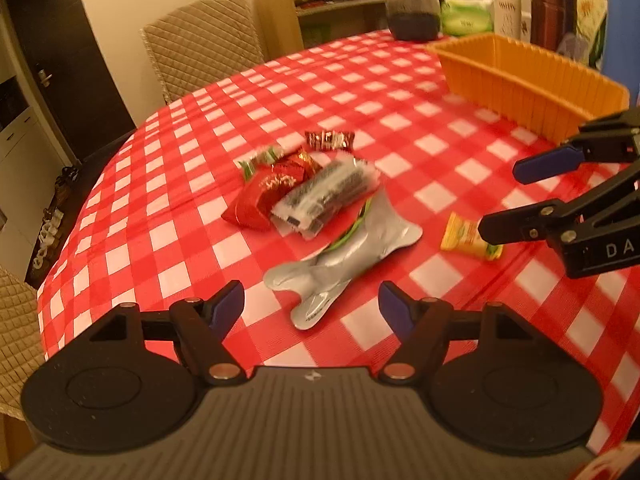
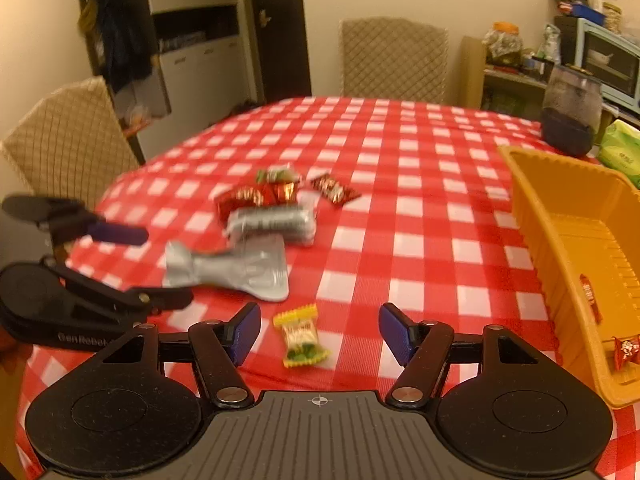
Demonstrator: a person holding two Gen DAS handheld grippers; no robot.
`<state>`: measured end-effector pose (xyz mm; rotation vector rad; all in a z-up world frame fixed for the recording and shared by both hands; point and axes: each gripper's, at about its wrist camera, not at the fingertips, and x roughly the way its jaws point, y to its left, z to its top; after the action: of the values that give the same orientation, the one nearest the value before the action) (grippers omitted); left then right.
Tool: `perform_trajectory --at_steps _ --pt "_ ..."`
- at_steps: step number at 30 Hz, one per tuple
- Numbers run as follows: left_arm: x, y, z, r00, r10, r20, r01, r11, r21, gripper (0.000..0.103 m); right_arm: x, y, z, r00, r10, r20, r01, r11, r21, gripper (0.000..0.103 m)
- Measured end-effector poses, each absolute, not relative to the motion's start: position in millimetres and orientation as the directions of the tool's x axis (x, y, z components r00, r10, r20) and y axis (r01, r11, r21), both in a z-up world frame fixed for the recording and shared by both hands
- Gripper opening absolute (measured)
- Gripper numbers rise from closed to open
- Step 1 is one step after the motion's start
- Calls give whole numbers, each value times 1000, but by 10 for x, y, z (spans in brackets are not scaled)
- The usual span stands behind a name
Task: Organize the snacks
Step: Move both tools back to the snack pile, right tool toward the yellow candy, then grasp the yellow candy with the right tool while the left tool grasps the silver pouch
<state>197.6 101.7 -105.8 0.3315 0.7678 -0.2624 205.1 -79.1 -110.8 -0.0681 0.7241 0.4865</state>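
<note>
The left gripper (image 1: 311,304) has its blue-padded jaws spread with nothing between them; just beyond its tips lies a crumpled silver foil pouch (image 1: 340,256), the nearest piece of a loose heap. The right gripper (image 2: 320,330) is likewise spread and empty, and a small yellow-edged wrapped candy (image 2: 301,336) lies on the cloth between its pads, touching neither.

This looks like the approach before a pick. The right side needs to come down around the candy and close on it; the left needs to settle over the pouch's narrow end.

Farther out, the heap holds a clear-wrapped pack of dark biscuits (image 1: 326,196), a shiny red foil packet (image 1: 260,200) and a small dark red candy bar (image 1: 330,140) at the far edge, all on the red-and-white checked tablecloth (image 1: 400,92).

At far right stands an orange ribbed plastic basket (image 2: 532,216). It holds two small red wrapped sweets (image 2: 626,350) at its near end, and the rest of its visible floor is bare.
</note>
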Motion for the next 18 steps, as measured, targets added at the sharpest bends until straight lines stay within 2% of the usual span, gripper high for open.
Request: perform_trajectory --at_steps 3,5,12,18 --pt "2016 1022 -1074 697 -130 -705 378 902 207 71 2078 -756 -1187 625 403 -668 -469 878 91 65" --pt "2043 1009 -1082 699 -140 -701 391 896 211 71 2098 -734 -1237 605 406 -685 -490 868 82 50" --pt "2148 932 -1139 690 -163 -705 445 864 235 71 2160 -653 -1353 590 396 -704 -516 855 49 41" --pt "2220 885 -1179 678 -168 -716 472 846 248 71 2147 -570 -1366 591 392 -705 -542 840 12 26"
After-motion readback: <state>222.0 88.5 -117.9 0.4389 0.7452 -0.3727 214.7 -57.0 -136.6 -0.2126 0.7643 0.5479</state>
